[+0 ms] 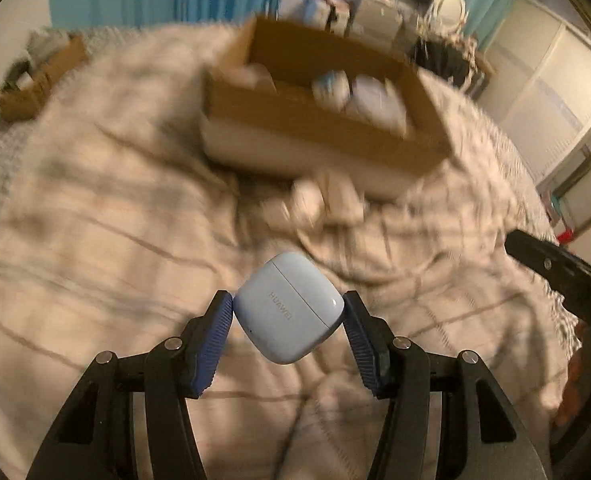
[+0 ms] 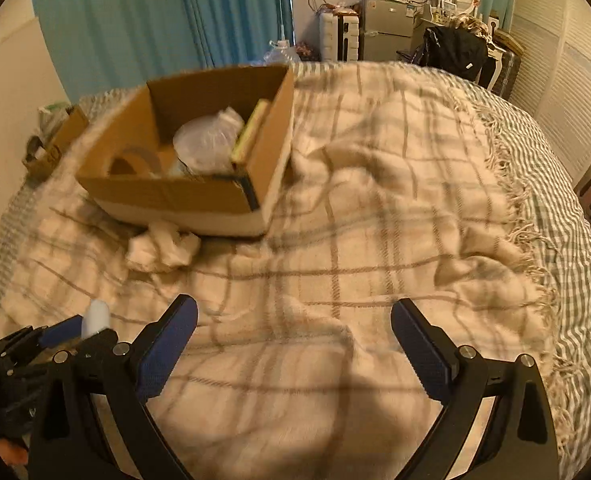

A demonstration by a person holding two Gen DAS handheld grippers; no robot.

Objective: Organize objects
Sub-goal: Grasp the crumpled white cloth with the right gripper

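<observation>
My left gripper (image 1: 288, 304) is shut on a pale blue Huawei earbud case (image 1: 288, 307), held above the plaid blanket (image 1: 95, 240). The case also shows edge-on in the right wrist view (image 2: 95, 317), at lower left. Ahead stands an open cardboard box (image 1: 319, 136) holding several items; in the right wrist view the box (image 2: 199, 196) holds a clear plastic bag (image 2: 209, 144), a tape roll (image 2: 135, 164) and a yellow-edged book (image 2: 251, 132). A crumpled white tissue (image 2: 163, 248) lies in front of the box. My right gripper (image 2: 293, 320) is open and empty over the blanket.
A second small cardboard box (image 2: 55, 140) sits at the bed's far left edge. A striped sheet (image 2: 567, 280) lies under the blanket on the right. Blue curtains (image 2: 155, 12), a fridge (image 2: 387, 28) and a chair with a black bag (image 2: 455, 52) stand beyond the bed.
</observation>
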